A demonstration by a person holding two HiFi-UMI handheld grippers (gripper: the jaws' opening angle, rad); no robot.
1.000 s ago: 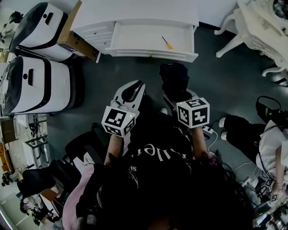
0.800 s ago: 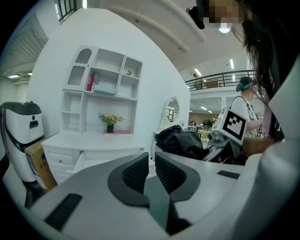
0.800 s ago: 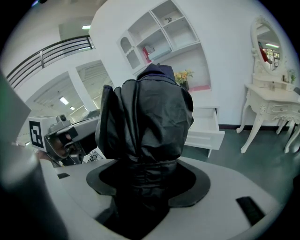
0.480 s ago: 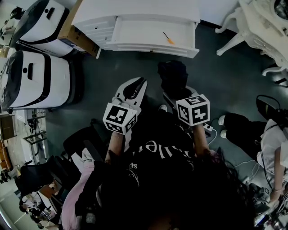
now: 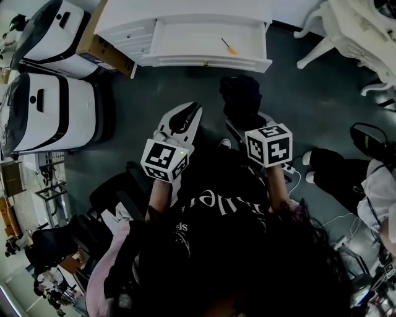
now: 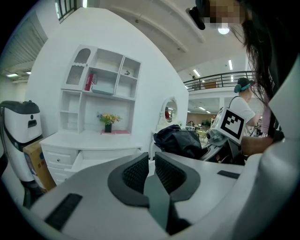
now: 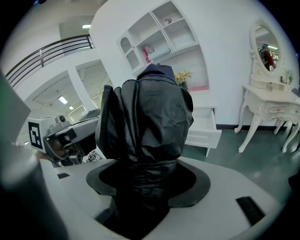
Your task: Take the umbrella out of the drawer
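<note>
Bright, even light; fisheye-warped edges

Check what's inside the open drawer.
Only a small orange-handled tool lies on the drawer floor; the umbrella is out, clamped in the right gripper. The drawer's back, under the desk top, is covered.

I watch the black umbrella [image 7: 145,117] fill the right gripper [image 7: 140,187], its lower end lost between the jaws. In the head view, a thin orange-tipped item [image 5: 229,46] in the open drawer [image 5: 204,61] is too small for me to identify.
</note>
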